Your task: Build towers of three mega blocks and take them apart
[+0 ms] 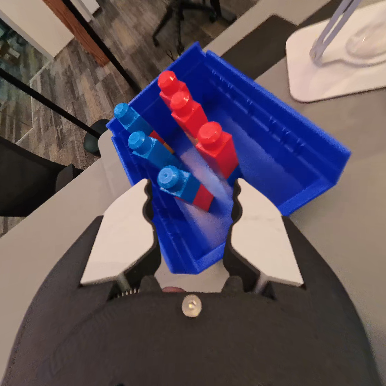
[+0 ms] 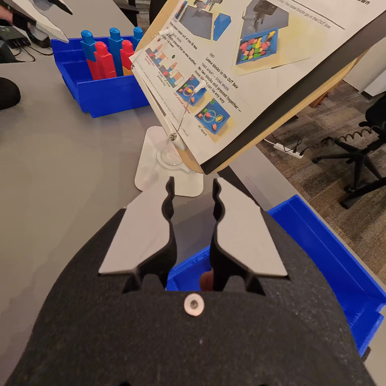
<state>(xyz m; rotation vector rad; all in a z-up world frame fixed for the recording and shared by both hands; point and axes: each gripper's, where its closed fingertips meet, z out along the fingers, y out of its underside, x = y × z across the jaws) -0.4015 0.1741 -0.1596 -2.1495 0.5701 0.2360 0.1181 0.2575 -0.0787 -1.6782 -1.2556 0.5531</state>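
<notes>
Six towers of mega blocks stand upright in a blue bin (image 1: 292, 133) on the grey surface (image 1: 344, 188), their long axes vertical and their studs pointing up. Three are blue-topped towers (image 1: 144, 144), lined along one long wall, and three are red-topped towers (image 1: 211, 137) in a row beside them; the nearest blue-topped tower (image 1: 179, 186) shows a red block under its blue one. The left tongs (image 1: 191, 188) hang above the near end of the bin, spread wide and gripping nothing, that nearest tower below the gap without touching either pad. The right tongs (image 2: 192, 190) are well apart from the towers, partly spread and bare, over a second blue bin (image 2: 325, 250) and facing a white stand (image 2: 154, 171) that carries an instruction sheet (image 2: 261, 69).
</notes>
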